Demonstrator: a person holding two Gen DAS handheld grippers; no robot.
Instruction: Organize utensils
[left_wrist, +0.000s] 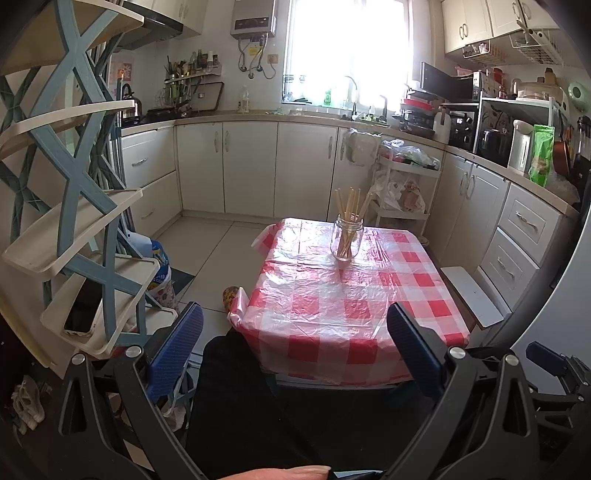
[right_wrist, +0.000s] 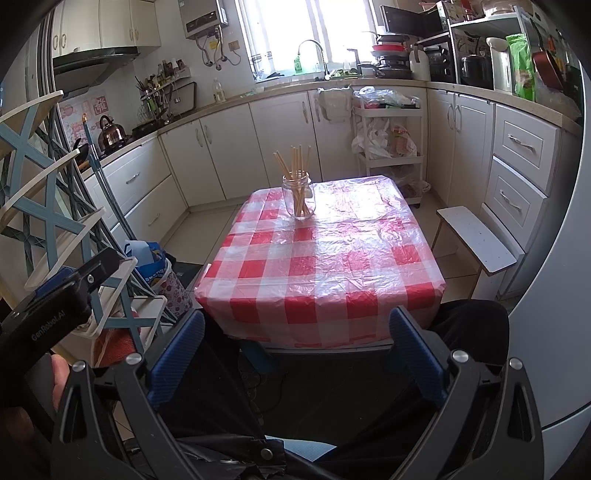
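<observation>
A clear glass jar (left_wrist: 346, 240) (right_wrist: 298, 197) stands upright on the far part of a small table with a red-and-white checked plastic cover (left_wrist: 332, 306) (right_wrist: 321, 258). Several wooden chopsticks (left_wrist: 349, 206) (right_wrist: 295, 162) stick up out of the jar. My left gripper (left_wrist: 295, 343) is held low over the person's lap, short of the table's near edge, open with nothing between its blue fingers (left_wrist: 177, 347). My right gripper (right_wrist: 297, 350) is likewise open and empty, below the near edge. The left gripper's body (right_wrist: 55, 295) shows at the left of the right wrist view.
A blue-and-cream tiered rack (left_wrist: 81, 229) (right_wrist: 44, 206) stands close on the left, a phone (left_wrist: 83, 314) lying on a lower tray. A white stool (left_wrist: 472, 295) (right_wrist: 476, 240) sits right of the table. White cabinets, a trolley (left_wrist: 406, 184) and cluttered counters ring the room.
</observation>
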